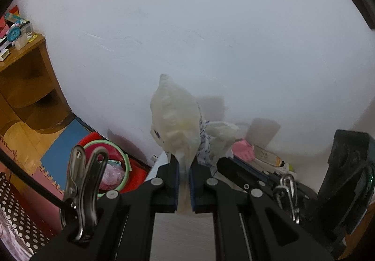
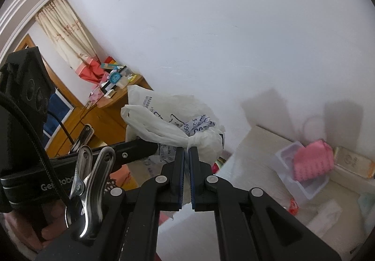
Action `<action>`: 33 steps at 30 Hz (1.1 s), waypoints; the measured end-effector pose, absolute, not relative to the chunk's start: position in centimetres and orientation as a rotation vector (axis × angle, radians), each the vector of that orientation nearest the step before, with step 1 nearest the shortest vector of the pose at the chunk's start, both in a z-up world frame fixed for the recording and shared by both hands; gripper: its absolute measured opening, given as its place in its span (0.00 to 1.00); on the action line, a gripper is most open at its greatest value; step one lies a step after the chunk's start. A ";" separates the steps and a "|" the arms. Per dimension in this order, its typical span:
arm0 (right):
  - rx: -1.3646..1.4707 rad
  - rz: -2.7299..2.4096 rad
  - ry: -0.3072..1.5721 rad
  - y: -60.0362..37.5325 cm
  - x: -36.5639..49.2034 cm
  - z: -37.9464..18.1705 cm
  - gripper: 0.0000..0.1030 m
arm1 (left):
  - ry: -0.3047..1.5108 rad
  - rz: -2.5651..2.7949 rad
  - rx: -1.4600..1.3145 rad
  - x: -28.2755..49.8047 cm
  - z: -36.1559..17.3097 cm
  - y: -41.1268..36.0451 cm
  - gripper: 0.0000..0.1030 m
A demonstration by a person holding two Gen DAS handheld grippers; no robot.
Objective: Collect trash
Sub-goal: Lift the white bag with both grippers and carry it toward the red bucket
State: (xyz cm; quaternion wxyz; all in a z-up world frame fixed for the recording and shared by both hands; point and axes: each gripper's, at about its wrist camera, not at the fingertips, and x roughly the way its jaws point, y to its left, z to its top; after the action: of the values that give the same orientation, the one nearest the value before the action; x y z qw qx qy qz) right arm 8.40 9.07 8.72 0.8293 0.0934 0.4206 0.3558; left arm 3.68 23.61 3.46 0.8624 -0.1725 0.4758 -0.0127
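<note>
The job looks well along, as a judgement from how things lie: a white plastic bag (image 2: 173,120) with printed paper scraps showing at its mouth hangs off the surface, pinched on 2 sides. The left gripper (image 1: 185,162) has its jaws nearly closed on one gathered handle of the bag, which stands up as a crumpled white plume above its fingertips; the right gripper (image 2: 186,153) is likewise clamped almost flat on the other twisted handle. In the right wrist view the left tool's black finger reaches in from the left to the same bag, so the 2 tools sit just beside each other with the bag between them. What seems left is tying or closing the bag and carrying it to a bin. A green-rimmed bin (image 1: 117,162) with a pink liner stands on the floor below and to the left, near a wooden cabinet (image 1: 25,87). On the pale table (image 2: 262,144) to the right lie a pink comb-like item (image 2: 314,160) in a clear tray and a gold box (image 2: 354,160); whether these count as trash cannot be told. Nothing blocks the way to the bin except the table edge.
</note>
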 end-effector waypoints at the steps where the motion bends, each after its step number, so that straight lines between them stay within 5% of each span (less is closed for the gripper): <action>1: 0.192 0.756 0.892 9.3 8.4 8.8 0.05 | 0.998 -0.025 -0.369 3.7 3.4 23.9 0.07; 33: 0.018 0.794 0.942 17.3 8.3 8.4 0.05 | 1.039 0.055 -0.483 2.4 2.8 29.0 0.07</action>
State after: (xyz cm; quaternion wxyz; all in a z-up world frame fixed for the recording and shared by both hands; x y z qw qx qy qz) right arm 8.30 17.29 8.37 0.8160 0.0082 0.4419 0.3725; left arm 2.40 29.01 2.75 0.8400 -0.2284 0.4914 0.0262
